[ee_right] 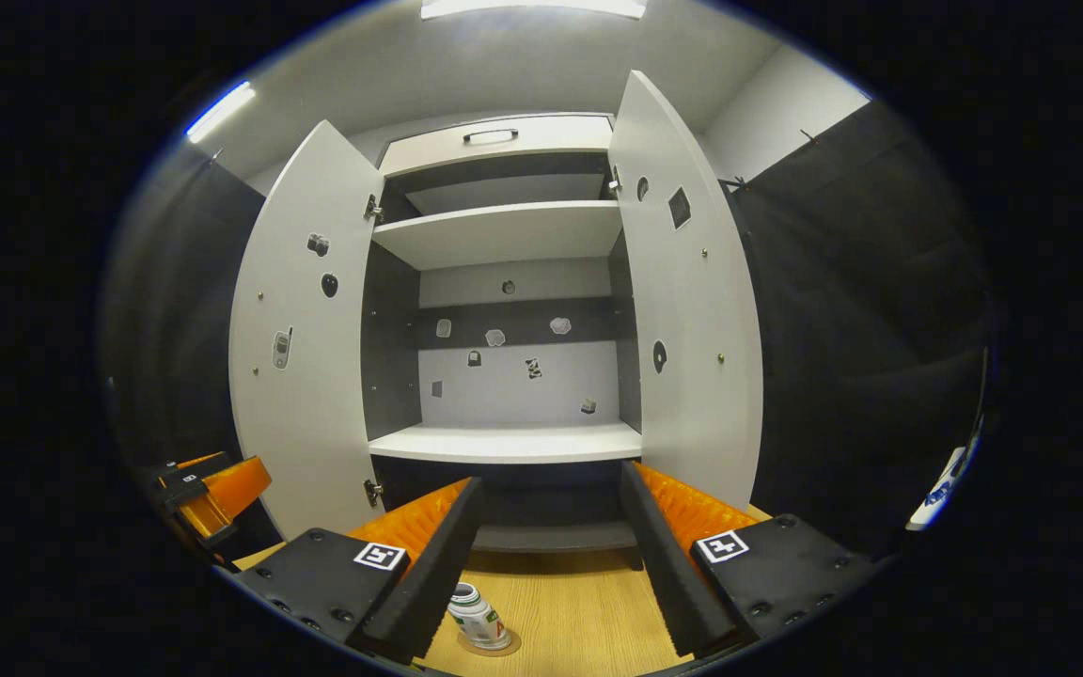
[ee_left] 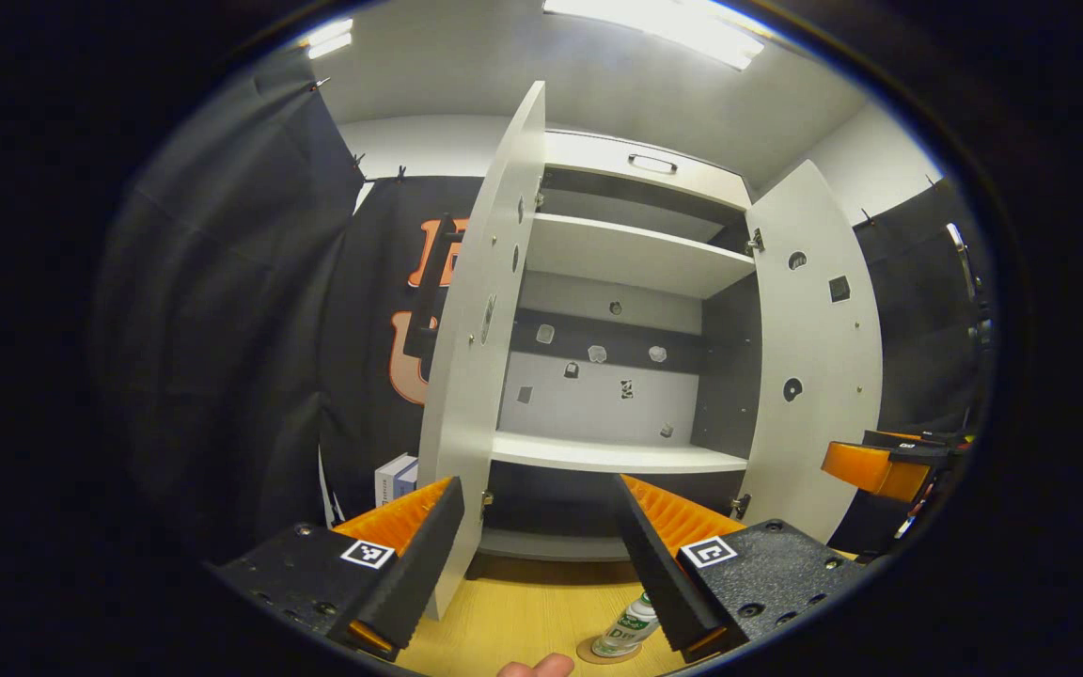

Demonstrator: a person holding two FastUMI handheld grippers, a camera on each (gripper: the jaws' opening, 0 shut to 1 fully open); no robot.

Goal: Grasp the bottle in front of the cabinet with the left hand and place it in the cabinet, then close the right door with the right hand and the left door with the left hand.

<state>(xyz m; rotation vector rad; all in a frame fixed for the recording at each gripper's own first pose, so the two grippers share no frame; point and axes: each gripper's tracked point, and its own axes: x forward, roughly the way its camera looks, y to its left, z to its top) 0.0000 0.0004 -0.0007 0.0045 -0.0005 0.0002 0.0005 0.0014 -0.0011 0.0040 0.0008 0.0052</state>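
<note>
Upright, the white-capped bottle (ee_right: 478, 616) stands ungrasped; both grippers (ee_left: 537, 555) (ee_right: 546, 564) gape wide.

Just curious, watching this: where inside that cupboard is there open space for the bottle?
The middle shelf is bare from wall to wall, and so is the top shelf. Both doors stand wide, leaving a free path. The bottle stands on the table before it.

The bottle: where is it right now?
The bottle stands on the wooden tabletop before the open cabinet, low in both views, ungrasped.
</note>
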